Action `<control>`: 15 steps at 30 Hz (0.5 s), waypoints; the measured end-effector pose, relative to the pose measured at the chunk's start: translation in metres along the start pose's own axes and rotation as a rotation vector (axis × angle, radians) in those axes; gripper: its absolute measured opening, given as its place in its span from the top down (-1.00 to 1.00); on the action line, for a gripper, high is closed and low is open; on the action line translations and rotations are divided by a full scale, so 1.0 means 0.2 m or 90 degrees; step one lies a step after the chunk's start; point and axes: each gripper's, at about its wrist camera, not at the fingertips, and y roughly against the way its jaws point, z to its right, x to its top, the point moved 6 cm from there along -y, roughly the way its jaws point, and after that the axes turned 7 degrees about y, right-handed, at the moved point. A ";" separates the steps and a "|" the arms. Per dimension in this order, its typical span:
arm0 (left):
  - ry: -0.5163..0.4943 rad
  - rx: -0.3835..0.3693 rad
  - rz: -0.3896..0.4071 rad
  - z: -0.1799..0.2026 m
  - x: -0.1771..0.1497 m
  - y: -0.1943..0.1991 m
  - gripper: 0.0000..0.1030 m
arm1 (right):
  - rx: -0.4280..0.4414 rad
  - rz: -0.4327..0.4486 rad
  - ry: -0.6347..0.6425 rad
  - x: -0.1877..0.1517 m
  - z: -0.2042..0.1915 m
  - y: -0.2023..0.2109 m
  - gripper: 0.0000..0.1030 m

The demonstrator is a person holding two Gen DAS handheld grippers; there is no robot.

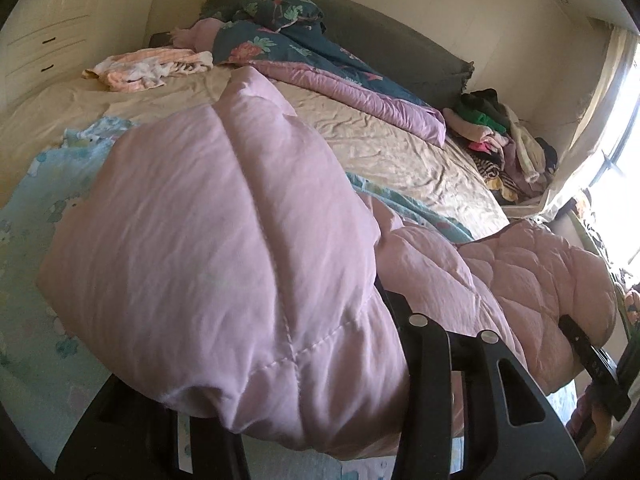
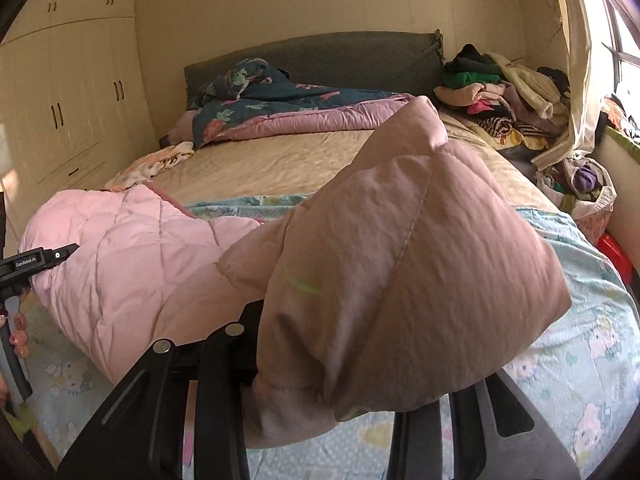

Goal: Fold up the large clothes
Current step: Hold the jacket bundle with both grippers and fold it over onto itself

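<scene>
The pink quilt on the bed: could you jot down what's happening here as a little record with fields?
held item: pink quilt, bunched and lifted at two spots
left tongs: closed on one bunch of the quilt
right tongs: closed on another bunch
beneath it: pale blue cartoon-print sheet
at the headboard: dark floral blanket
far right corner: clothes pile
left wall: cream wardrobe

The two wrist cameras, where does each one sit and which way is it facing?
Left wrist: on the left gripper, looking up the bed to the headboard; its fingers clamp the pink quilt; right gripper at right.
Right wrist: on the right gripper, same heading; its fingers clamp the quilt; left gripper and a hand at left.
Shared: quilt, bed, clothes pile.
</scene>
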 end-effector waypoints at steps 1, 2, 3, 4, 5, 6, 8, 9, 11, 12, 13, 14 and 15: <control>0.000 0.000 -0.001 -0.01 -0.02 0.02 0.34 | -0.001 -0.002 0.000 -0.01 0.00 0.02 0.39; -0.001 0.001 -0.001 -0.01 -0.02 0.03 0.34 | -0.001 -0.003 0.002 -0.02 -0.01 0.04 0.39; 0.000 0.001 -0.002 -0.01 -0.03 0.04 0.34 | -0.002 -0.004 0.001 -0.02 -0.02 0.04 0.39; 0.001 0.001 -0.003 -0.01 -0.03 0.05 0.34 | -0.001 -0.005 0.000 -0.03 -0.02 0.05 0.39; 0.002 0.001 -0.004 -0.02 -0.04 0.07 0.34 | -0.002 -0.006 0.000 -0.04 -0.02 0.07 0.39; 0.002 0.001 -0.005 -0.02 -0.05 0.08 0.34 | -0.002 -0.007 -0.001 -0.05 -0.03 0.08 0.39; 0.004 0.000 -0.005 -0.03 -0.07 0.10 0.34 | -0.002 -0.008 -0.002 -0.06 -0.04 0.10 0.39; 0.005 0.001 -0.006 -0.03 -0.08 0.11 0.34 | -0.001 -0.009 -0.004 -0.07 -0.05 0.12 0.39; 0.007 0.001 -0.007 -0.04 -0.09 0.13 0.34 | -0.001 -0.011 -0.005 -0.07 -0.06 0.13 0.39; 0.008 0.002 -0.008 -0.05 -0.09 0.13 0.34 | -0.001 -0.013 -0.005 -0.08 -0.06 0.13 0.39; 0.008 0.002 -0.009 -0.06 -0.10 0.14 0.34 | -0.001 -0.014 -0.007 -0.09 -0.06 0.14 0.39; 0.009 0.002 -0.009 -0.06 -0.11 0.15 0.34 | -0.001 -0.014 -0.008 -0.10 -0.07 0.15 0.39; 0.009 0.002 -0.010 -0.06 -0.12 0.15 0.34 | 0.000 -0.016 -0.009 -0.11 -0.07 0.16 0.39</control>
